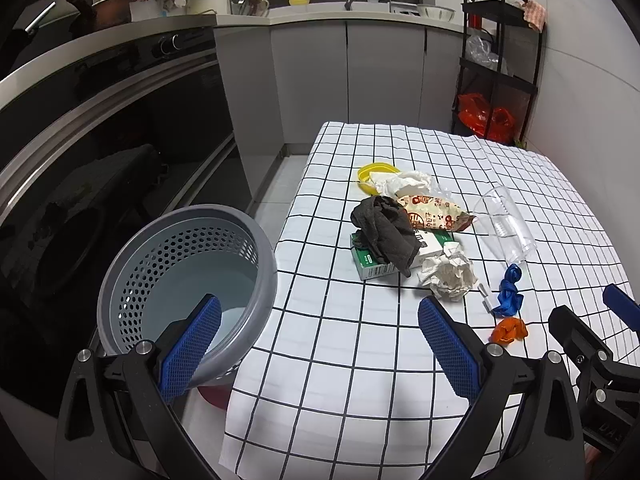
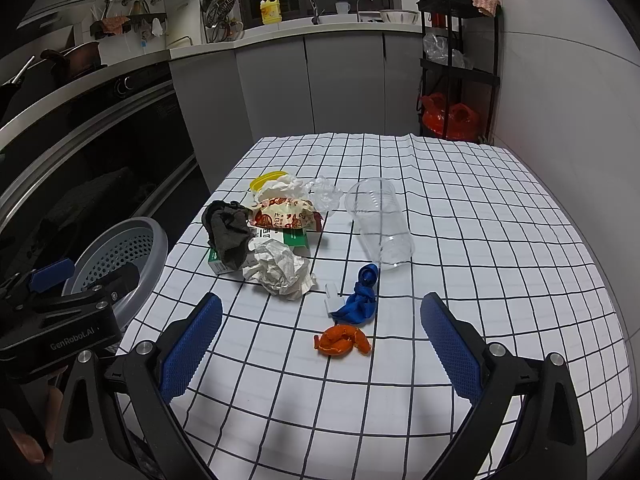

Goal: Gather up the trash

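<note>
1. Trash lies clustered mid-table on the checked cloth (image 2: pixel 480 208): a dark rag (image 2: pixel 228 228), a snack wrapper (image 2: pixel 284 212), a green carton (image 1: pixel 370 262), crumpled paper (image 2: pixel 280 268), a tipped clear cup (image 2: pixel 380 224), and, nearer, a blue scrap (image 2: pixel 360 296) and an orange scrap (image 2: pixel 342 340).
2. Both tools are spread wide and hold nothing: the right gripper (image 2: pixel 320 344) hovers over the orange scrap, the left gripper (image 1: pixel 320 344) between the table edge and the grey basket (image 1: pixel 120 264).
3. Risks, as I judge them:
   - The orange scrap is small and flat; fingers may pinch the cloth and drag everything.
   - The cup could roll if nudged.
   - The basket stands off the table's left edge; a release short of it drops trash on the floor.
</note>
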`<state>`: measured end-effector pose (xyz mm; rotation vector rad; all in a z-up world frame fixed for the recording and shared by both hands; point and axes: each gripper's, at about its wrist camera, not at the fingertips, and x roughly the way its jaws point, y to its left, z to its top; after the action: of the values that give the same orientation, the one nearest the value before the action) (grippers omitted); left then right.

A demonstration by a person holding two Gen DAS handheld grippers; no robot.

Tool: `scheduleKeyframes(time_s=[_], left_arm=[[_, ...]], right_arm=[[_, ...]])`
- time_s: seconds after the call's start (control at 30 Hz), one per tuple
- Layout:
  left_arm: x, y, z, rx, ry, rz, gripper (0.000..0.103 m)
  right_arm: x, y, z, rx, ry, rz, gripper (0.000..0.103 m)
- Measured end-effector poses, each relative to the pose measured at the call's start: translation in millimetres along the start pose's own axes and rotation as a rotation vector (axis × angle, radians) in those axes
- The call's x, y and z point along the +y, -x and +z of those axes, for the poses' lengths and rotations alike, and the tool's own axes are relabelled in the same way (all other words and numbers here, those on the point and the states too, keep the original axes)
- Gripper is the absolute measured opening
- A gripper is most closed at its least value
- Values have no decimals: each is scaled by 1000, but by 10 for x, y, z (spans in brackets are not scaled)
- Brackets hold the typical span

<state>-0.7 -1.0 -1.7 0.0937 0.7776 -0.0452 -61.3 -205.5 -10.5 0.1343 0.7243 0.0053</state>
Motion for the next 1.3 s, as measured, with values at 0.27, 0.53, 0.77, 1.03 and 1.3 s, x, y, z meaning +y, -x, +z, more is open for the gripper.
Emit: scheduleKeyframes(time_s=[0.27,0.53,0.77,1.03,1.3], left_arm=[[-6,-8,0,1,-2,-4,97],[-12,3,1,-3,-1,-8,97],[-10,0,-1,-3,-3,-5,97],[-9,0,2,-1,-3,-8,97],[7,-5,-3,0,7,-12,97]], right_arm=[[-5,-9,-8,1,-2,1,95],[-12,-9,-7,4,-4,1,95],[-13,-10,-5,5,-3,2,95],[-19,-11,0,5,-4,3,95],[-14,-6,-8,3,-3,7,95]])
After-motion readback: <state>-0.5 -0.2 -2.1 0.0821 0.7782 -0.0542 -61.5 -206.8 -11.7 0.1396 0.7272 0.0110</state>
